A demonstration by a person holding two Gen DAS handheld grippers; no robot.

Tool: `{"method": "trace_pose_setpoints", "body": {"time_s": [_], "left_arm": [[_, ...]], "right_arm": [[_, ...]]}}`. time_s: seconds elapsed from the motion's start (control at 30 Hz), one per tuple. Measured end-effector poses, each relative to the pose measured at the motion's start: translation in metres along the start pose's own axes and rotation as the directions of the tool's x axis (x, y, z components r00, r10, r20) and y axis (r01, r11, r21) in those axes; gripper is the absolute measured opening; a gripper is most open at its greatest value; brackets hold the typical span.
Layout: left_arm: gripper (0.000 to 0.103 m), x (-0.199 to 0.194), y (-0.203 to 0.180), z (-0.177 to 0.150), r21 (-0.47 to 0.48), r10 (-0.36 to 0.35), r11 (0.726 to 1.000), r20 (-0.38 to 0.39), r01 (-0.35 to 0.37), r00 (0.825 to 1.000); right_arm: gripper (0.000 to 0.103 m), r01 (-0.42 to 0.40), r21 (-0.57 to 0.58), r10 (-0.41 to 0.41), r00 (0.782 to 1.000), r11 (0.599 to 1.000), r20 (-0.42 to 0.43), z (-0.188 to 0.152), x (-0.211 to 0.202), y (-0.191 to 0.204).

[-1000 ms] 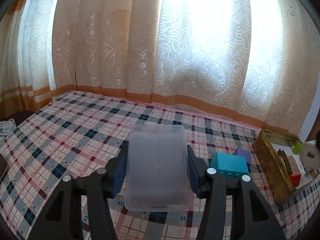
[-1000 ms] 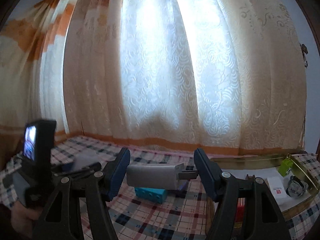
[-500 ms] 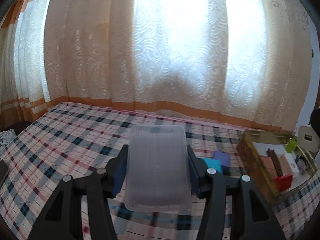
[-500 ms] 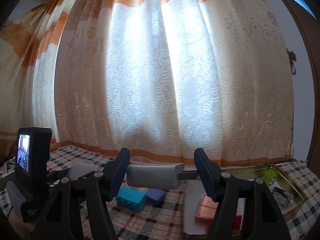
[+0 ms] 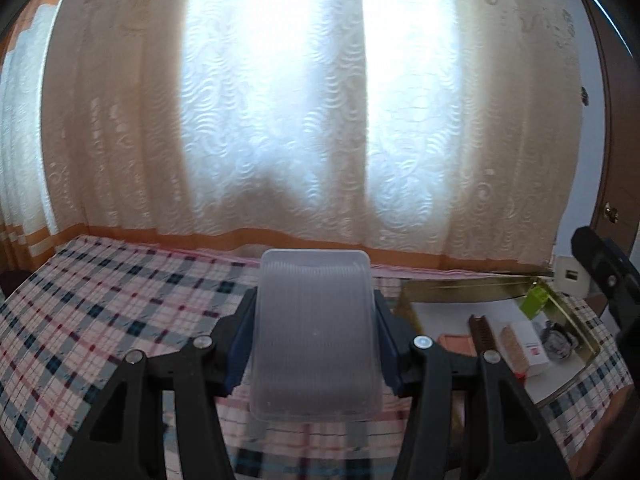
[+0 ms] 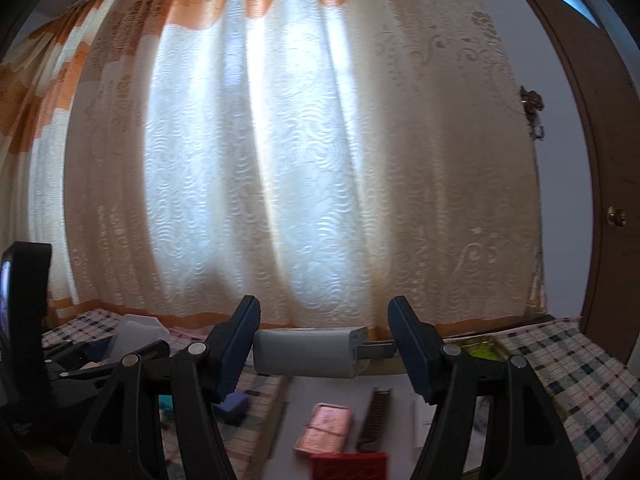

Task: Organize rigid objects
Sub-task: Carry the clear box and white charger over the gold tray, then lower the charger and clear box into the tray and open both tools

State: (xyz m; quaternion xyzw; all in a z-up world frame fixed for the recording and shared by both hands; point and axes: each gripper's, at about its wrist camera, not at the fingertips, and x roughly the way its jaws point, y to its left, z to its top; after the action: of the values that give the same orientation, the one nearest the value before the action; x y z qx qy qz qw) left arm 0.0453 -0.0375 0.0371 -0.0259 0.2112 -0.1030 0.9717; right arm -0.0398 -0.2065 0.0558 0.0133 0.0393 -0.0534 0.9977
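Two grippers, both loaded. Left gripper [image 5: 314, 332]: blue pads clamped on the long sides of a translucent ribbed plastic box [image 5: 314, 328], held above the plaid cloth [image 5: 100, 304]. Right gripper [image 6: 323, 344]: closed end to end on a white charger plug [image 6: 310, 352], left pad on its rounded end, right pad on the metal prongs; plug lies crosswise, level.

Gold tray [image 5: 460, 286] sits on the cloth, to the right in the left wrist view and directly below the right gripper. Inside it: copper-pink case [image 6: 326, 428], dark comb-like strip [image 6: 374, 416], red item [image 6: 350, 466], green block [image 5: 536, 300], white carton [image 5: 530, 340].

Purple block [image 6: 236, 404] on the cloth just left of the tray. Lace curtain [image 6: 280, 160] behind; brown door [image 6: 608, 200] at right.
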Motion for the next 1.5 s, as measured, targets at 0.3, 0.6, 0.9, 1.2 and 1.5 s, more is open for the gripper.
{"method": "trace_pose_setpoints", "body": {"time_s": [0.3,0.6,0.9,1.2,1.5], "left_arm": [[0.053,0.011,-0.054,0.007,0.038,-0.076,0.996,-0.008,0.076,0.997],[0.053,0.027,-0.106,0.002,0.085,-0.123,0.988,-0.042,0.126,0.992],[0.053,0.049,-0.147,-0.008,0.105,-0.131,0.984,-0.106,0.142,0.986],[0.053,0.067,-0.168,-0.019,0.127,-0.107,0.983,-0.178,0.131,0.978],[0.053,0.084,-0.172,-0.032,0.15,-0.068,0.983,-0.232,0.105,0.97]], "right_arm": [[0.069,0.129,0.035,-0.129,0.992,0.991,-0.011,0.006,0.01,-0.06],[0.069,0.223,0.046,-0.22,0.973,0.974,-0.064,0.0,0.03,-0.111],[0.069,0.269,0.05,-0.262,0.959,0.962,-0.111,-0.005,0.043,-0.135],[0.069,0.293,0.112,-0.263,0.938,0.949,-0.227,-0.014,0.064,-0.156],[0.069,0.274,0.125,-0.224,0.923,0.954,-0.314,-0.025,0.08,-0.156]]}}
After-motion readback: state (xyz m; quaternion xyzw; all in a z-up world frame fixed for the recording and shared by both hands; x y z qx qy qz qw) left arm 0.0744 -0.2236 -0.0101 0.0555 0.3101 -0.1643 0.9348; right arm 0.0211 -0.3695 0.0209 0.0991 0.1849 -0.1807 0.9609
